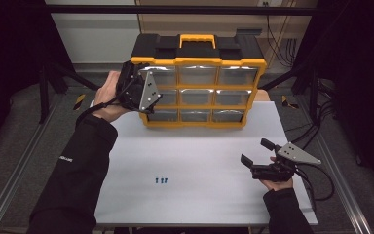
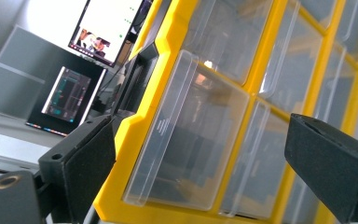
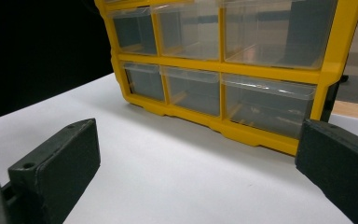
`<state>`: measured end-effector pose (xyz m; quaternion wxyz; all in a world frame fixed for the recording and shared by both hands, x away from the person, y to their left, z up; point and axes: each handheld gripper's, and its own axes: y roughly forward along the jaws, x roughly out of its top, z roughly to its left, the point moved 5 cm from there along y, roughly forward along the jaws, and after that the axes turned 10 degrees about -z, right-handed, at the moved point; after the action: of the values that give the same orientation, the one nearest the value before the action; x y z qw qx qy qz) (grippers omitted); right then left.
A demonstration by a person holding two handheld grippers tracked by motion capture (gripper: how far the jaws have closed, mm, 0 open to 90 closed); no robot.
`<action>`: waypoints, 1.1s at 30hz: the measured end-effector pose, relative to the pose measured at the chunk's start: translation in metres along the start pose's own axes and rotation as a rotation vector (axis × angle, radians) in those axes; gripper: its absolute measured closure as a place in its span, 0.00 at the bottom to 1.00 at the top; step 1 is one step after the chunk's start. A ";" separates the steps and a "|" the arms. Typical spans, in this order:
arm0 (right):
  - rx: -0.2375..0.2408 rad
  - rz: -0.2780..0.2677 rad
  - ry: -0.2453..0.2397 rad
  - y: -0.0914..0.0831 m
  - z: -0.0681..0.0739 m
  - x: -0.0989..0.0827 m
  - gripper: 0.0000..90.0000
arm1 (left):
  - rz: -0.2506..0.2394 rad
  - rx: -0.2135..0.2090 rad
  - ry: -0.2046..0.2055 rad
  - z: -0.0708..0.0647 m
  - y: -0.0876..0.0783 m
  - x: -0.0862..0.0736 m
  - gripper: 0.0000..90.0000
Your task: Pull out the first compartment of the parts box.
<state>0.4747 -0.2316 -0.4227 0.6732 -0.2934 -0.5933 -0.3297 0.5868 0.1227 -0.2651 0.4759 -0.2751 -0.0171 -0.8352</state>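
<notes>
A yellow and black organizer (image 1: 198, 62) with clear drawers stands upright at the back of the white table (image 1: 199, 146). My left gripper (image 1: 151, 97) is up against its left column, held in a hand. In the left gripper view its jaws (image 2: 205, 172) stand wide apart, with a clear drawer (image 2: 186, 135) at the frame's corner between them and neither pad touching it. My right gripper (image 1: 256, 151) rests low at the table's front right, open and empty. It faces the organizer's lower drawers (image 3: 265, 102) with bare table between its jaws (image 3: 198, 177).
Three small blue pieces (image 1: 161, 180) lie together on the table near the front, left of centre. Black frame posts stand on both sides of the table. Cables trail off the right edge behind my right gripper. A lit screen (image 2: 107, 28) shows beyond the organizer.
</notes>
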 end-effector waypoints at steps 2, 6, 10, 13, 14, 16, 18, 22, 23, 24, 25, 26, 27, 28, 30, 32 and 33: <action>0.004 -0.002 -0.004 0.000 0.000 0.000 0.01 | 0.010 0.007 0.025 0.000 0.004 -0.001 0.10; 0.000 -0.001 -0.007 0.000 -0.001 0.000 0.01 | 0.013 0.019 0.065 0.003 0.012 -0.001 0.11; 0.005 0.000 -0.005 0.000 0.000 0.000 0.01 | 0.016 0.032 0.107 0.004 0.019 -0.002 0.12; 0.003 0.002 -0.013 -0.001 -0.001 0.000 0.01 | 0.030 0.031 0.147 0.003 0.022 -0.004 0.14; 0.003 -0.001 -0.011 -0.001 -0.001 0.000 0.01 | 0.033 0.026 0.160 0.002 0.023 -0.005 0.14; 0.008 -0.008 -0.038 -0.001 -0.003 0.000 0.01 | 0.039 0.025 0.199 0.001 0.025 -0.006 0.15; 0.012 -0.006 -0.043 -0.001 -0.003 0.000 0.01 | 0.041 0.024 0.211 -0.001 0.027 -0.008 0.16; -0.004 -0.001 -0.008 0.000 -0.001 0.000 0.01 | 0.048 0.033 0.237 -0.002 0.032 -0.011 0.17; 0.000 -0.003 -0.015 0.000 -0.001 0.000 0.01 | 0.051 0.036 0.246 -0.003 0.032 -0.011 0.18; -0.005 0.000 -0.006 0.000 0.000 0.000 0.01 | 0.047 0.039 0.256 -0.003 0.033 -0.012 0.19; -0.004 -0.002 -0.008 0.000 -0.001 0.000 0.01 | 0.050 0.036 0.263 -0.004 0.033 -0.012 0.20; 0.003 -0.001 -0.015 -0.001 -0.001 0.000 0.01 | 0.050 0.033 0.268 -0.005 0.034 -0.013 0.20; 0.012 -0.007 -0.049 -0.001 -0.003 0.000 0.01 | 0.054 0.035 0.280 -0.006 0.035 -0.014 0.21; 0.010 -0.007 -0.045 -0.001 -0.003 0.000 0.01 | 0.056 0.035 0.284 -0.007 0.036 -0.015 0.21; 0.007 -0.003 -0.019 -0.001 -0.001 0.000 0.01 | 0.056 0.037 0.287 -0.008 0.037 -0.016 0.23; 0.007 -0.003 -0.020 -0.001 -0.001 0.000 0.01 | 0.051 0.044 0.298 -0.009 0.039 -0.018 0.24; 0.007 -0.002 -0.018 -0.001 -0.001 0.000 0.01 | 0.059 0.042 0.302 -0.009 0.038 -0.018 0.25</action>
<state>0.4745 -0.2333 -0.4227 0.6684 -0.2933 -0.6010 -0.3256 0.6209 0.1134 -0.2907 0.5029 -0.1369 0.0452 -0.8522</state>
